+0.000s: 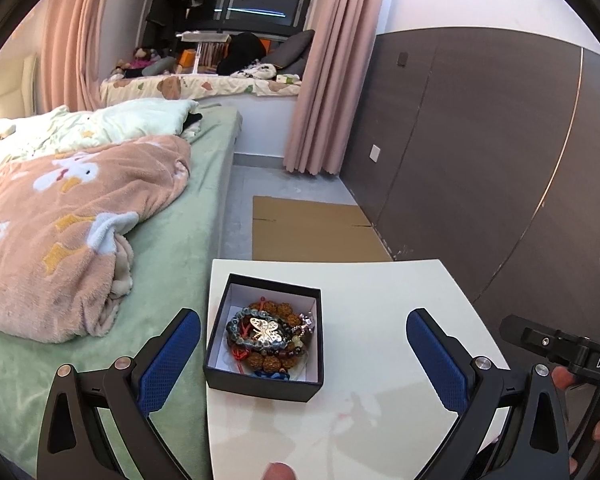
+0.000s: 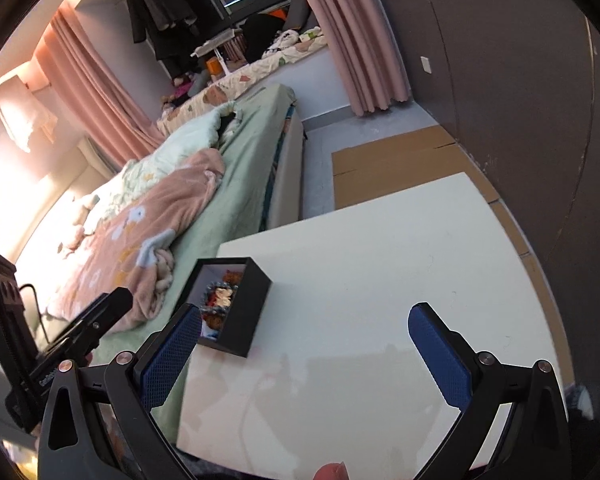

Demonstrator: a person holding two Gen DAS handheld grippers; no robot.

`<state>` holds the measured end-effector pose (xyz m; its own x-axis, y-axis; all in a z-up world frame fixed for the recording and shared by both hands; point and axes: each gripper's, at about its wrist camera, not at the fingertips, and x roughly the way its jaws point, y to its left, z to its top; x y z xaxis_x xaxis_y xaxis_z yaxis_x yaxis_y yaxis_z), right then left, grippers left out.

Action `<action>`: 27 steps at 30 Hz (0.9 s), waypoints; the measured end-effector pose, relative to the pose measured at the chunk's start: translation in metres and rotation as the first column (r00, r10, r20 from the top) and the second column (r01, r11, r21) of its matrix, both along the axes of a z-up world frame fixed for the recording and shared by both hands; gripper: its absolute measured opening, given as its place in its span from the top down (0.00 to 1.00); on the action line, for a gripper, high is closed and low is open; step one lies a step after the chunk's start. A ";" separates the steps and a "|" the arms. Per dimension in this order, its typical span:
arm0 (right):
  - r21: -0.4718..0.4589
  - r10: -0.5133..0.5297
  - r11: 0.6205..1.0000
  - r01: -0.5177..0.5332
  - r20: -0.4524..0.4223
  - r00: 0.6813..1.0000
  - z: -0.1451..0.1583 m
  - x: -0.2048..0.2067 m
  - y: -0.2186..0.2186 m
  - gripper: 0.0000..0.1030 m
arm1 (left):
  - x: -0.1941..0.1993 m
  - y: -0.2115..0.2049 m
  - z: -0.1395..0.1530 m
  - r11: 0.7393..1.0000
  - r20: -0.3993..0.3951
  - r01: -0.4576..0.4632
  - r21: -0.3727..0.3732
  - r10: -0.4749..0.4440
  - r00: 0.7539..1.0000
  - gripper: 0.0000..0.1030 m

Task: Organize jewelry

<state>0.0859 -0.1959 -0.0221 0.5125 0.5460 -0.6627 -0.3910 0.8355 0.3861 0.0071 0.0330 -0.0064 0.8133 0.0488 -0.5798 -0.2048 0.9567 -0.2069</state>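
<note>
Resting near the left edge of the white rectangular tabletop (image 1: pixel 380 312), a small black square cardboard box with a white lining (image 1: pixel 265 334) is shown lidless, so that its contents can be reached from above. A tangle of jewelry is gathered inside: brown knobbly seed-bead bracelets (image 1: pixel 274 360), a grey-green stone-bead bracelet (image 1: pixel 236 322) and a silver butterfly pendant (image 1: pixel 265 330) laid on top at the centre. No jewelry is seen on the tabletop outside the box, which suggests the sorting is either not begun or already finished; which of the two cannot be told.

The left gripper (image 1: pixel 303 356) is held low and level over the tabletop, its blue-padded fingers (image 1: pixel 172 360) spread wide at 8 and 4 o'clock of the box, nothing touched. In the right wrist view the box (image 2: pixel 236 304) lies at 10 o'clock, just beyond the left pad of the right gripper (image 2: pixel 304 354), whose jaws are likewise parted and empty, tilted above bare tabletop (image 2: pixel 380 280). A green-sheeted bed with a pink fleece blanket (image 1: pixel 72 232) adjoins the table at 9 o'clock.
</note>
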 end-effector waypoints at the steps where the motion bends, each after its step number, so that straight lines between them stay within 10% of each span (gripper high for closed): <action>1: -0.006 0.009 1.000 -0.009 -0.007 1.000 -0.001 -0.001 0.000 0.00 | 0.000 -0.001 0.000 1.000 0.000 0.002 0.002 -0.002 1.000 0.00; 27: -0.038 0.024 0.999 -0.023 0.031 0.999 0.010 -0.012 -0.007 0.00 | -0.005 -0.018 0.006 0.999 0.026 0.008 0.047 -0.009 1.000 0.00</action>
<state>0.0737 -0.2028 -0.0119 0.5208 0.5335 -0.6664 -0.4225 0.8394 0.3418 0.0017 0.0155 -0.0006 0.8286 0.0689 -0.5556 -0.1921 0.9671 -0.1666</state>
